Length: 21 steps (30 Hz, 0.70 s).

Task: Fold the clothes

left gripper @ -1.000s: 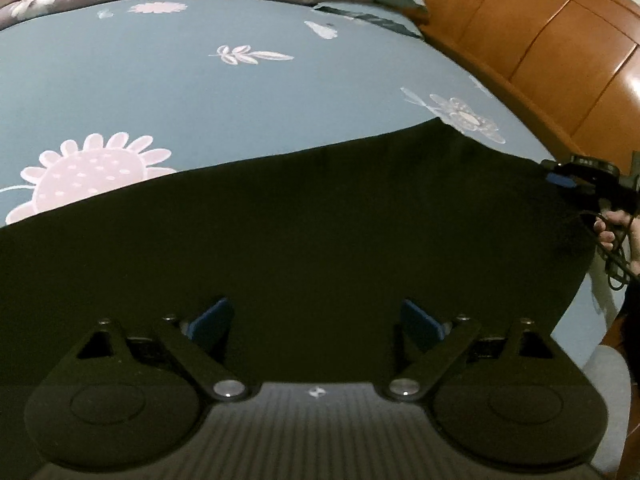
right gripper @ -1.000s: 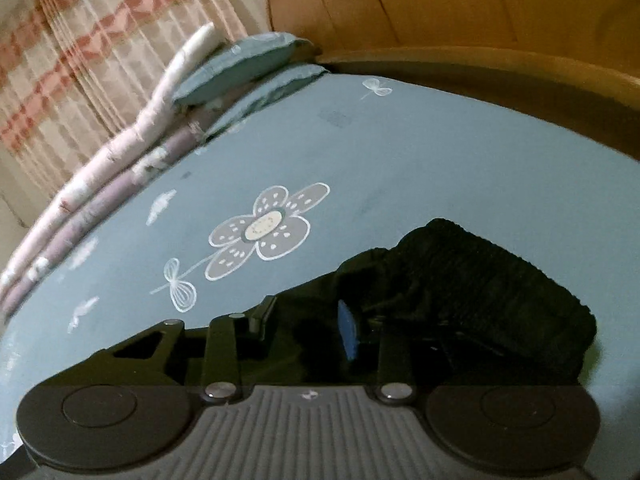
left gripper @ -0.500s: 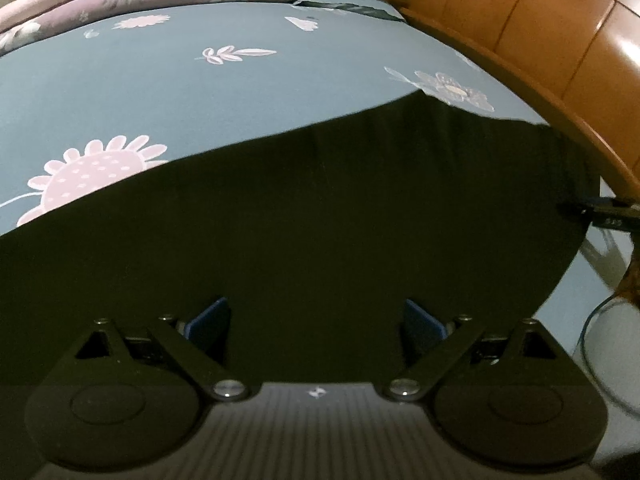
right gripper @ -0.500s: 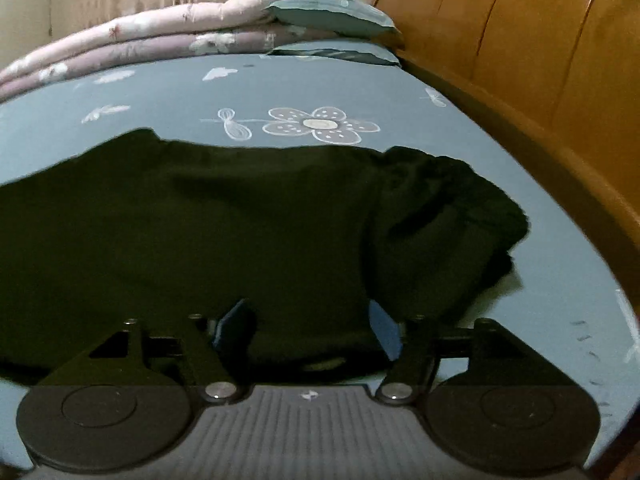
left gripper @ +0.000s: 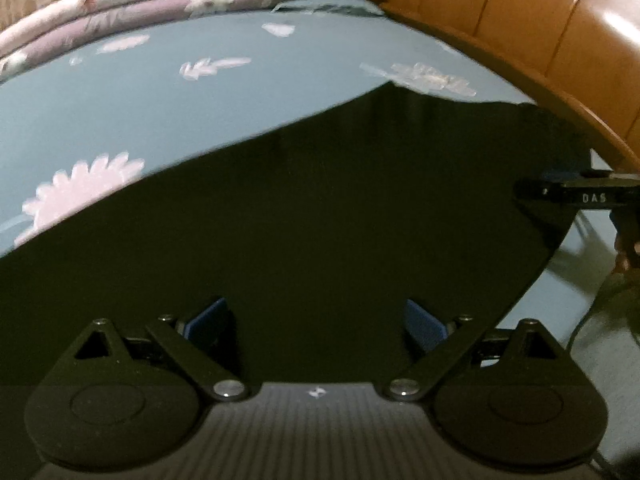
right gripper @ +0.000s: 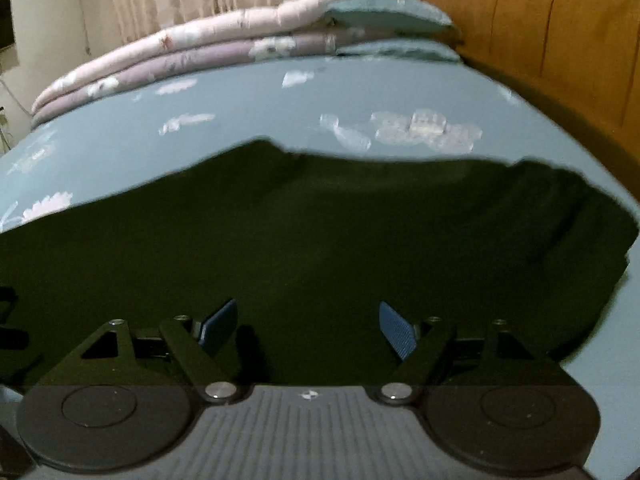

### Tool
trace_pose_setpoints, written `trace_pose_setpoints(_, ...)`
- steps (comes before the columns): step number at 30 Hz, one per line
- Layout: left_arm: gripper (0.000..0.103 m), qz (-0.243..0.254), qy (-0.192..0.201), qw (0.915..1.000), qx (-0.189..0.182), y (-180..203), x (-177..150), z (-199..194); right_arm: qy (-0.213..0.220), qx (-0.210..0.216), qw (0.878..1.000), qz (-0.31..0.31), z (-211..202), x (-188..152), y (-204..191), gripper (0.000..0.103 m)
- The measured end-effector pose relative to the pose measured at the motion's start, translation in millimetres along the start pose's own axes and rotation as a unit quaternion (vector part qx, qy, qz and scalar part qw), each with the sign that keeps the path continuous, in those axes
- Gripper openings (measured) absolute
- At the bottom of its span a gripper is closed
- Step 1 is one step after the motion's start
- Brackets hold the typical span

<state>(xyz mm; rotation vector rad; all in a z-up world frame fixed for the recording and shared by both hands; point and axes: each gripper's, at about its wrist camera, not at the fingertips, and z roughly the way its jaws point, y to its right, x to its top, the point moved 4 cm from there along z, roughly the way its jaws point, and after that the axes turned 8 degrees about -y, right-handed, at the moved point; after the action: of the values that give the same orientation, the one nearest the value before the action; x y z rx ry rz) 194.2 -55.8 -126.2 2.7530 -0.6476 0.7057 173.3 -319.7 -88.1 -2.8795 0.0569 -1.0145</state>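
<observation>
My left claw (left gripper: 316, 320) and right claw (right gripper: 308, 322) look alike: black linkage arms, silver pivot screws, blue ribbed pads (right gripper: 394, 332), ridged grey housing

Black garment (left gripper: 320, 208) cut off at left edge — bedsheet flowers (right gripper: 424, 130) motion-blurred

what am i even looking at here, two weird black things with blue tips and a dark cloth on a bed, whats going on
A person holds a hand-held claw in each hand, each carrying a wide-angle camera that looks forward along its fingers. One picture comes from the left claw, the other from the right claw. The blue tips are their grip pads. A dark garment lies spread on the flowered blue bedsheet, with folded quilts at the far end and a wooden headboard to the right. Both claws are open and hold nothing; the right one's jaws have just been opening.
</observation>
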Motion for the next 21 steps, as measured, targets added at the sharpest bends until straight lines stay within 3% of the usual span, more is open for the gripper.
trace_pose_setpoints(4, 0.102, -0.005, 0.017, 0.9998, -0.013, -5.6, -11.2, -4.4, 0.014, 0.003, 1.0, 0.014, -0.8, -16.1, -7.9, 0.103)
trace_pose_setpoints(9, 0.102, -0.044, 0.005, 0.9978, -0.049, -18.9, -4.7, -16.3, 0.034, -0.011, 0.999, 0.02, -11.9, -23.9, -11.3, 0.103)
trace_pose_setpoints(13, 0.102, -0.075, 0.037, 0.9879, -0.13, -22.7, 49.6, -41.7, 0.096, 0.003, 0.995, -0.013, -27.9, -4.0, -27.7, 0.103)
trace_pose_setpoints(16, 0.102, -0.054, 0.042, 0.9806, -0.184, -1.3, 105.7, -44.3, 0.124, 0.024, 0.992, -0.018, -19.7, 1.2, -36.2, 0.103)
trace_pose_setpoints(18, 0.102, -0.027, 0.035, 0.9769, -0.209, 22.8, 139.3, -35.5, 0.127, 0.036, 0.991, -0.011, -10.0, -4.9, -35.1, 0.103)
trace_pose_setpoints(21, 0.102, 0.013, 0.015, 0.9716, -0.236, 65.3, 184.2, -3.8, 0.099, 0.047, 0.994, -0.014, -0.8, -8.6, -29.7, 0.103)
